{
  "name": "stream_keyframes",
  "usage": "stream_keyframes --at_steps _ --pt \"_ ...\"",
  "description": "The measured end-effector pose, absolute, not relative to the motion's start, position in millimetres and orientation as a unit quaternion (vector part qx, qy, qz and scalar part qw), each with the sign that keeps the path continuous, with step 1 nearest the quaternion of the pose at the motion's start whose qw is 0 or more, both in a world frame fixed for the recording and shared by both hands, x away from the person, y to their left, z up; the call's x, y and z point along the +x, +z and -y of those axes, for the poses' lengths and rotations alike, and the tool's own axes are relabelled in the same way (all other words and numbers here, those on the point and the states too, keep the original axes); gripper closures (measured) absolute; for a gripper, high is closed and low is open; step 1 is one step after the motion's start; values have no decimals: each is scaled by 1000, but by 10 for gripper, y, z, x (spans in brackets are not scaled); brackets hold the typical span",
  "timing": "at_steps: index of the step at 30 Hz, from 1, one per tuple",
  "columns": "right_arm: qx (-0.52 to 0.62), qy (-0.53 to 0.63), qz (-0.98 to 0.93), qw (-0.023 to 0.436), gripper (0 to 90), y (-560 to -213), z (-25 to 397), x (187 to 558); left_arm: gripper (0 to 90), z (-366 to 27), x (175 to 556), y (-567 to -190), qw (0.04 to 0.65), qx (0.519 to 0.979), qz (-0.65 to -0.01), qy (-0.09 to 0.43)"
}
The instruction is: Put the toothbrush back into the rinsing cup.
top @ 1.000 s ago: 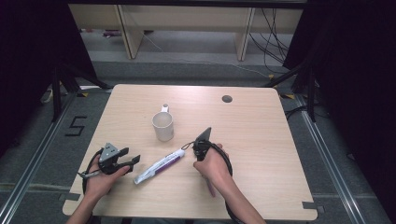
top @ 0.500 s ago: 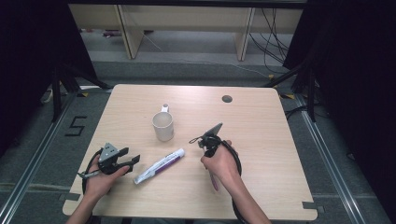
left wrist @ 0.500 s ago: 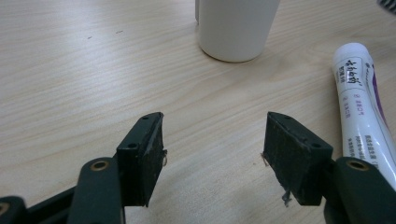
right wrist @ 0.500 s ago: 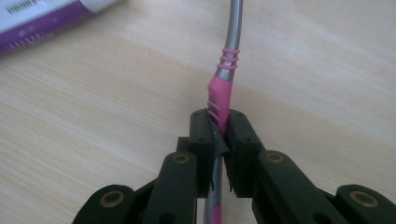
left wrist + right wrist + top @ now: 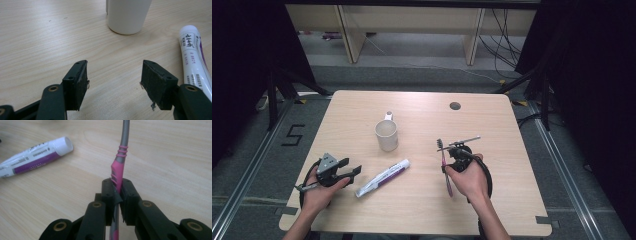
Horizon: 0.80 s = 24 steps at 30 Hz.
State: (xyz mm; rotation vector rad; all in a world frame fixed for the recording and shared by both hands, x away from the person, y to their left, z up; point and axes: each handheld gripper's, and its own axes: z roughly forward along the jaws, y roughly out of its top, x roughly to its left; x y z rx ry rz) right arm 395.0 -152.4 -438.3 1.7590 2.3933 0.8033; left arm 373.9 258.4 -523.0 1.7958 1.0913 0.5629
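Clamping one pink toothbrush (image 5: pixel 117 173), the right gripper (image 5: pixel 117 191) hides its bristles, seen from above; left gripper (image 5: pixel 113 83) gapes near one toothpaste tube (image 5: pixel 193 56) and one mug (image 5: pixel 386 135).

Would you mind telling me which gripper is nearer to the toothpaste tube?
Left. The left gripper, jaws open, sits just beside the toothpaste tube at its flat end. The right gripper, holding the toothbrush, is farther off past the cap.
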Motion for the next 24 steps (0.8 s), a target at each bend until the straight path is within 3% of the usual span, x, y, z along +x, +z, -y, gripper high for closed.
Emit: stream_keyframes --at_steps 3,24 --pt "542 316 -777 60 825 -4424 1632 3905 375 -2587 3739 -5232 467 729 -444 230" --pt "487 444 -740 135 824 -4578 1737 3714 375 -2585 3740 -5166 481 720 -440 239"
